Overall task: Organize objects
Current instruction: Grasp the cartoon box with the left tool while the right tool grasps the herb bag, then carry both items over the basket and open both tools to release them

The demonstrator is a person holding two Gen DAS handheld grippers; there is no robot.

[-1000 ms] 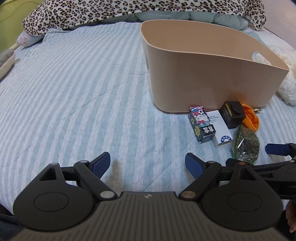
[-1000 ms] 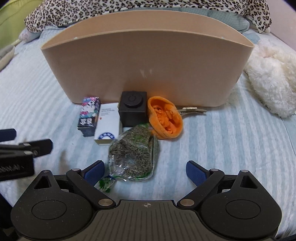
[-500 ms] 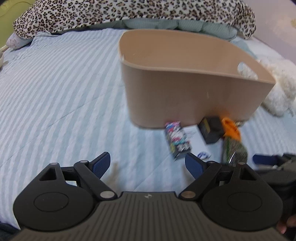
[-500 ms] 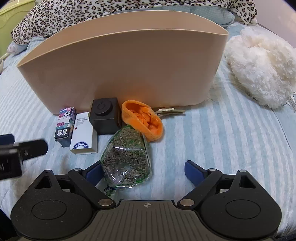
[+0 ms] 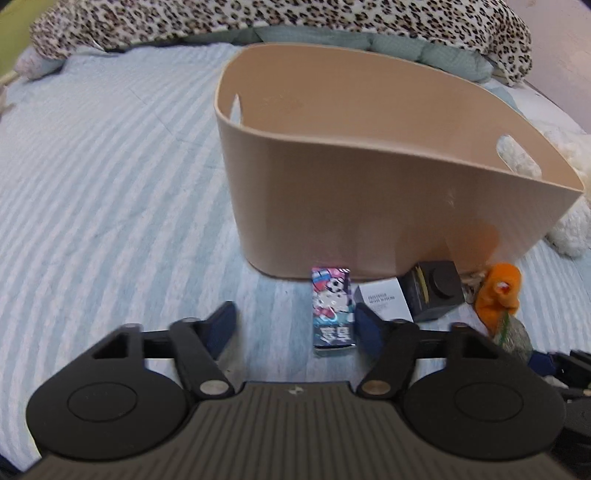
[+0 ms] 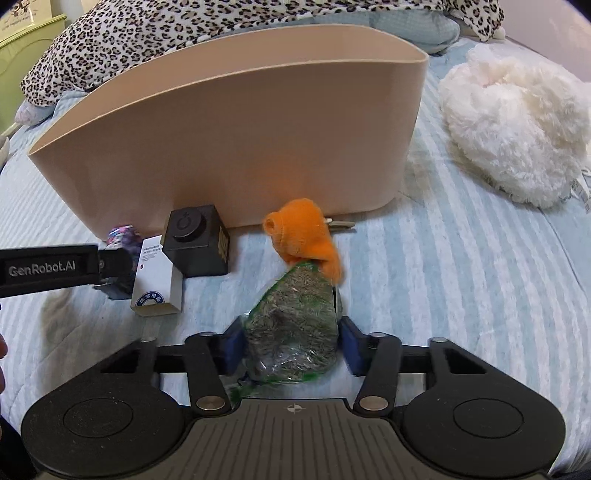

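A beige bin (image 5: 369, 177) stands on the striped bed; it also shows in the right wrist view (image 6: 236, 144). In front of it lie a cartoon-print carton (image 5: 332, 314), a white box (image 6: 157, 282), a black cube (image 6: 197, 240), an orange cloth pouch (image 6: 306, 240) and a clear bag of seeds (image 6: 293, 325). My right gripper (image 6: 291, 347) has its pads on both sides of the seed bag, touching it. My left gripper (image 5: 295, 325) is open, with the carton between its fingers near the right one.
A white fluffy plush (image 6: 517, 122) lies right of the bin. A leopard-print blanket (image 5: 258, 18) runs along the far side. A key (image 6: 338, 223) pokes out behind the orange pouch. The bed left of the bin is bare sheet (image 5: 92, 184).
My right gripper moved forward and closed in around the seed bag. My left gripper swung right and forward, so the carton now sits between its fingers.
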